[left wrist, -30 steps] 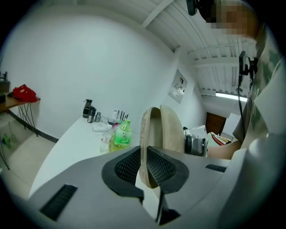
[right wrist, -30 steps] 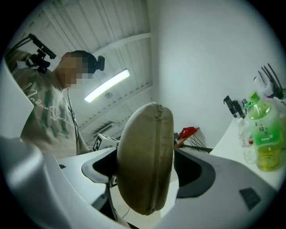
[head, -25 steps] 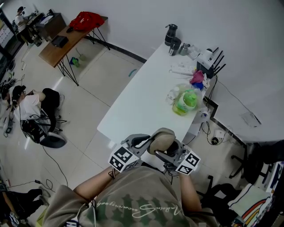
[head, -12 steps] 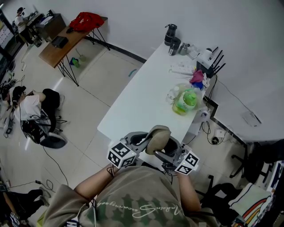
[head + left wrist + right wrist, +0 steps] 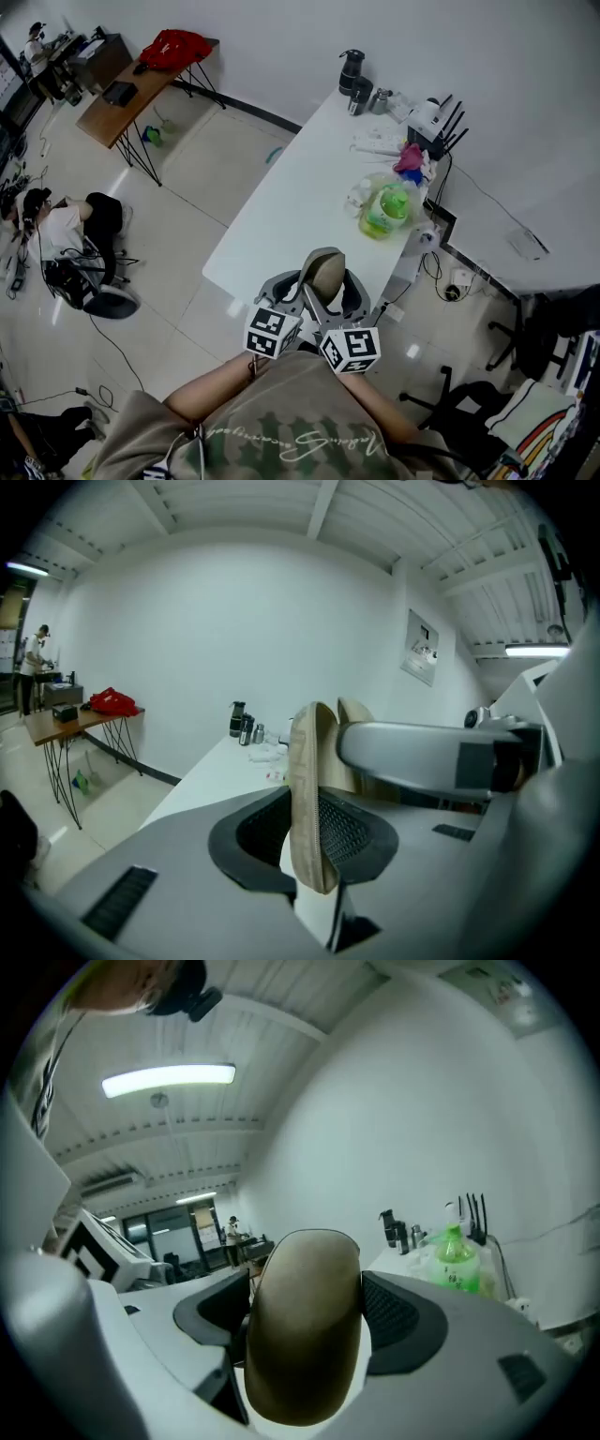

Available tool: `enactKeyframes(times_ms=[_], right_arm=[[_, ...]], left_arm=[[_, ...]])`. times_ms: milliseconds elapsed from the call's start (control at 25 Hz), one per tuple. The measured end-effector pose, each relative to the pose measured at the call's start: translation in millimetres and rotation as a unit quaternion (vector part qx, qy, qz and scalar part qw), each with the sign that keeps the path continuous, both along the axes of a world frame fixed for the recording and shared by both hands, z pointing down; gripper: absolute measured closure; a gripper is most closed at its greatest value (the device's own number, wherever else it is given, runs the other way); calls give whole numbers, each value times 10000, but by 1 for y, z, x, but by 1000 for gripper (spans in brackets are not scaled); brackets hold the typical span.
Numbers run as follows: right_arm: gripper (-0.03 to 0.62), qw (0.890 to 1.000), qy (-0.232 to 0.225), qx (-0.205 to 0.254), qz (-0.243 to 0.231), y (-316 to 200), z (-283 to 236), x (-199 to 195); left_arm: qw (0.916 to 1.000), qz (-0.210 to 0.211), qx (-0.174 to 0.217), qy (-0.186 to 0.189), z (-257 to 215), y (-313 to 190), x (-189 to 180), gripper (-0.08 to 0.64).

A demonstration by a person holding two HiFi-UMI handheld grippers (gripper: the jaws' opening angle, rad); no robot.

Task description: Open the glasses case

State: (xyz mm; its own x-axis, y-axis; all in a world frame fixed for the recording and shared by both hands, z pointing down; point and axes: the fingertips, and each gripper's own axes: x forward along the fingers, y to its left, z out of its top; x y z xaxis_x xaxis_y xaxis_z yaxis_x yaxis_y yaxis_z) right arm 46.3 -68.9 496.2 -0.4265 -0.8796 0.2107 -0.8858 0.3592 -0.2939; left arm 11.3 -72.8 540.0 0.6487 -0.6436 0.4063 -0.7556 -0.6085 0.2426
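The tan glasses case [image 5: 323, 273] hangs in the air just off the white table's [image 5: 300, 202] near edge, between both grippers. My left gripper [image 5: 298, 286] is shut on it; the left gripper view shows the case [image 5: 310, 799] edge-on with its zipper seam between the black pads, and a second tan edge just behind. Its jaws have just been opening, with the case still between them. My right gripper [image 5: 345, 298] is shut on the case from the other side. In the right gripper view the case's broad face [image 5: 305, 1326] fills the gap between the pads.
On the table's far right stand a green bottle [image 5: 386, 208], a pink thing [image 5: 412, 159], a router with antennas [image 5: 436, 117] and dark flasks [image 5: 352, 75]. A wooden table with a red bag [image 5: 178, 45] stands far left. A person sits on the floor [image 5: 66, 225].
The right gripper's marker cube has swung left, close to the left one. The case has turned narrower and more upright between the grippers.
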Motion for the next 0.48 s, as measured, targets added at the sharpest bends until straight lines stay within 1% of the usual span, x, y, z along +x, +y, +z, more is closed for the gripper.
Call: enactKeyframes(times_ms=[40, 120, 240, 360, 480], right_arm=[[212, 9999, 139, -9, 47, -1, 1, 2], [221, 9998, 139, -136, 41, 0, 5, 6], [227, 9998, -84, -179, 48, 2, 9, 7], [230, 9990, -403, -171, -57, 4, 11, 5], [230, 9989, -409, -149, -169, 5, 9, 1]], left_arm=[[10000, -54, 61, 4, -1, 2, 2, 502], [9999, -78, 108, -25, 0, 6, 4, 502], [9999, -100, 22, -4, 4, 9, 3, 500], [9997, -236, 0, 30, 4, 8, -4, 500], [9993, -331, 9, 145, -1, 8, -8, 500]])
